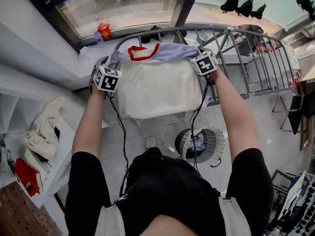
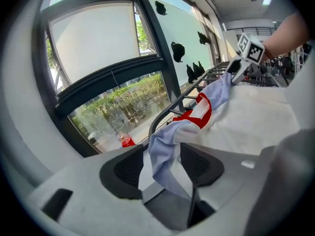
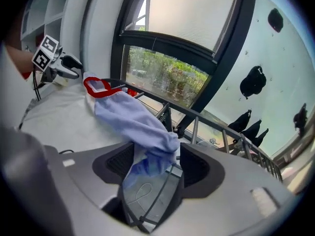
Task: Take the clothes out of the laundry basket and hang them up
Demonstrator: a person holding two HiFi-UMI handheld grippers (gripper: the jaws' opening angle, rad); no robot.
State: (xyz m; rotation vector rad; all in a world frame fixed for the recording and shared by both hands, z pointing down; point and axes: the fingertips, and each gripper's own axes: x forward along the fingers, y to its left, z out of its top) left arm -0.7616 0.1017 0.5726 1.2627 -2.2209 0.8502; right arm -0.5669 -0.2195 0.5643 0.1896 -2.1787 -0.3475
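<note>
As red-collared white-and-blue shirt (image 1: pixel 155 90) drapes grey metal rack (image 1: pixel 187 28): left gripper (image 2: pixel 162 164), right gripper (image 3: pixel 156 166) jaws wide; withdraw straight, avoid snagging.

The shirt (image 1: pixel 152 85) is soft matt cloth; the rack (image 1: pixel 236 58) smooth grey metal.

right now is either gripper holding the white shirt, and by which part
Neither: left gripper and right gripper stand open, pale blue corners of the white red-collared shirt loose between them.
</note>
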